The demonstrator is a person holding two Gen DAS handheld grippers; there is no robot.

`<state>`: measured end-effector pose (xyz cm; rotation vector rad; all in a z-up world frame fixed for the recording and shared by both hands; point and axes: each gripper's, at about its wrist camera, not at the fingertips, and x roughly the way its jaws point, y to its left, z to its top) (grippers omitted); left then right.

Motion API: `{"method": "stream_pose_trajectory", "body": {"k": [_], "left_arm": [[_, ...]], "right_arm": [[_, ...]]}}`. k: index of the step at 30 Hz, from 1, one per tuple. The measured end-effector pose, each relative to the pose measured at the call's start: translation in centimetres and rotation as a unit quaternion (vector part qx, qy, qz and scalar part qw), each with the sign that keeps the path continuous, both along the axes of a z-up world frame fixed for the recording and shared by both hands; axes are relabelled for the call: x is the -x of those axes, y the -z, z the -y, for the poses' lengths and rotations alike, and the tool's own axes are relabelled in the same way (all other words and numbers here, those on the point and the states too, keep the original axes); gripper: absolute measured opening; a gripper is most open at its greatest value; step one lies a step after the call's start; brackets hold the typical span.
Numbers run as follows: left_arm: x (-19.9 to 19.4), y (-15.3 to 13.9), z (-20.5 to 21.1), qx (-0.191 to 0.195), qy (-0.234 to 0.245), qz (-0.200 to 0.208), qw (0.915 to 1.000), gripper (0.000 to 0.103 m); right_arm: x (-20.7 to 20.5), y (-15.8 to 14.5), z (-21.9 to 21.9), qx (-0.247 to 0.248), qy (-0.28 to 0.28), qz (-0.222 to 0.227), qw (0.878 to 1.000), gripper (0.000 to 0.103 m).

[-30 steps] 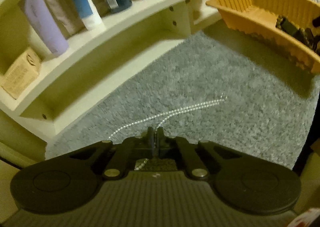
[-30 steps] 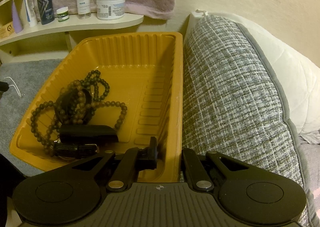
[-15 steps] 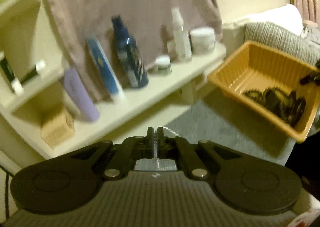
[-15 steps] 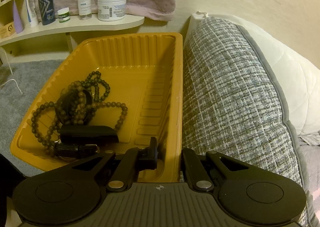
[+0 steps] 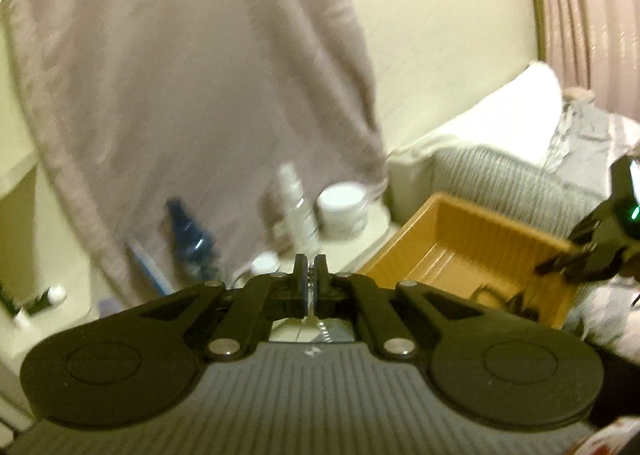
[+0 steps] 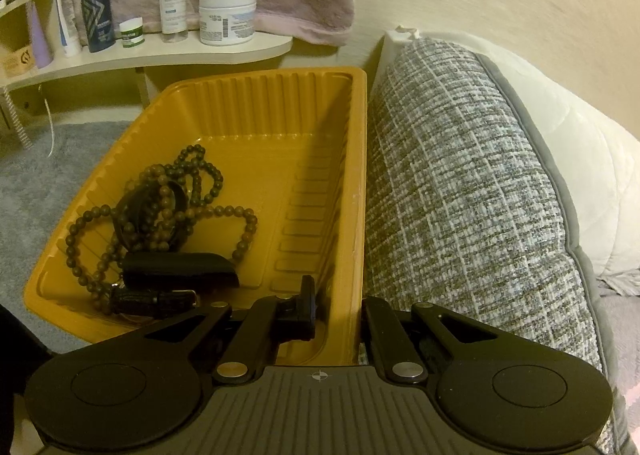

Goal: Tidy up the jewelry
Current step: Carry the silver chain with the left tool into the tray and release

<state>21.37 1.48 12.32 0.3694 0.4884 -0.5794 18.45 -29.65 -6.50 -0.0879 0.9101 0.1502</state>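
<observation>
Tray (image 6: 256, 103) already holds a dark bead string (image 6: 168, 199) and a black strap (image 6: 176, 275). Left gripper (image 5: 310, 275) pinches a thin silver chain (image 5: 325, 331), lifted, dangling below the jaws; not yet in the tray. Right gripper (image 6: 336, 307) clamps the tray's near wall. Chain: fine, beaded, limp

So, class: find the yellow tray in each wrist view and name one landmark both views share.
Left wrist view: the yellow tray sits right of centre, beyond the left gripper.
Right wrist view: the yellow tray fills the centre, its right wall clamped by the right gripper.
Shared landmark: the white jar on the shelf.
</observation>
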Motion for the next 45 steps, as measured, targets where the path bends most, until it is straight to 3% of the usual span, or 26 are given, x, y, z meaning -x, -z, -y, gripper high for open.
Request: {"method": "stream_pose_trajectory", "body": {"k": [8, 13, 24, 37, 41, 43, 45], "left_arm": [[-0.3, -2.6, 4.9, 0.028, 0.048, 0.011, 0.9984, 0.002], [-0.4, -2.6, 8.2, 0.033, 0.078, 0.007, 0.9963, 0.002], [-0.9, 2.3, 14.2, 0.025, 0.115, -0.051, 0.9918, 0.002], [-2.1, 8.4, 16.6, -0.015, 0.101, -0.1, 0.9897, 0.002], [-2.2, 9.3, 16.5, -0.01, 0.096, -0.112, 0.9889, 0.008], [-2.1, 9.4, 16.4, -0.01, 0.093, -0.111, 0.9894, 0.021], [-1.9, 9.2, 16.0, -0.007, 0.085, -0.107, 0.9905, 0.026]], "right_arm": [[0.1, 0.4, 0.5, -0.013, 0.003, -0.001, 1.0, 0.005], [0.1, 0.5, 0.6, -0.019, 0.003, 0.001, 1.0, 0.005], [0.2, 1.4, 1.6, -0.047, 0.007, 0.001, 0.999, 0.005], [0.5, 2.6, 2.9, -0.085, 0.018, 0.01, 0.996, 0.006], [0.6, 2.7, 3.0, -0.089, 0.02, 0.013, 0.996, 0.006], [0.6, 2.8, 3.0, -0.09, 0.021, 0.015, 0.996, 0.006], [0.7, 2.8, 3.1, -0.091, 0.022, 0.017, 0.995, 0.006]]}}
